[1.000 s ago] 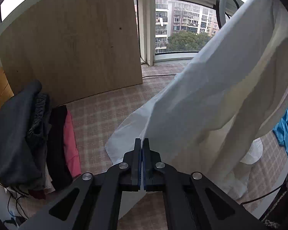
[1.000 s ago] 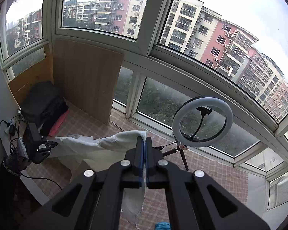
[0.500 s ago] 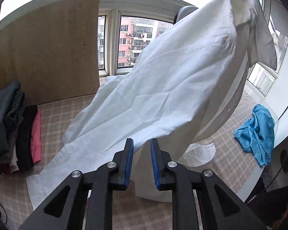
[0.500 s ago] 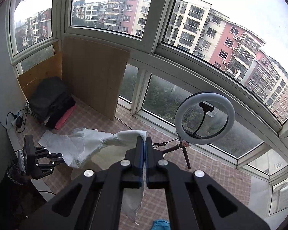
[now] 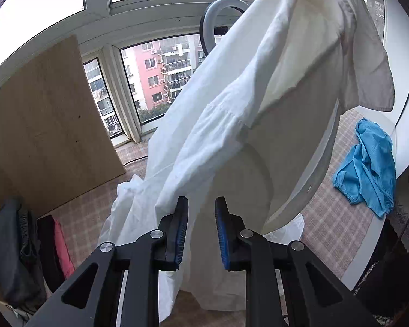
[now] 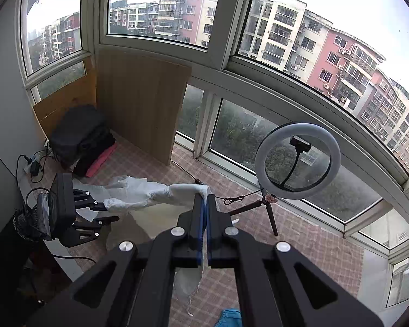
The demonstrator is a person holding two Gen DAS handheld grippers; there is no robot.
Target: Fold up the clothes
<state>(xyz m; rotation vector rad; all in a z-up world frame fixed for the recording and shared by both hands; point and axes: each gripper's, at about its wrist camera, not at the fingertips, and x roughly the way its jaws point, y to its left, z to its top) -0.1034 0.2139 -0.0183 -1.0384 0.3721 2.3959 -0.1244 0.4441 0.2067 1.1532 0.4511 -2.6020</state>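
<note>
White shirt (image 5: 231, 125) held up by one corner, mid re-grip.
Right gripper (image 6: 204, 204) clamped on shirt edge, lower centre; left gripper (image 5: 201, 212) slightly parted, nothing pinched, cloth hanging behind. Next: likely catch a second edge. Left view alone shows whole drape and blue garment (image 5: 368, 169); right view shows ring light (image 6: 297, 160).

There are no words, numbers, labels or signs to read in either view.
</note>
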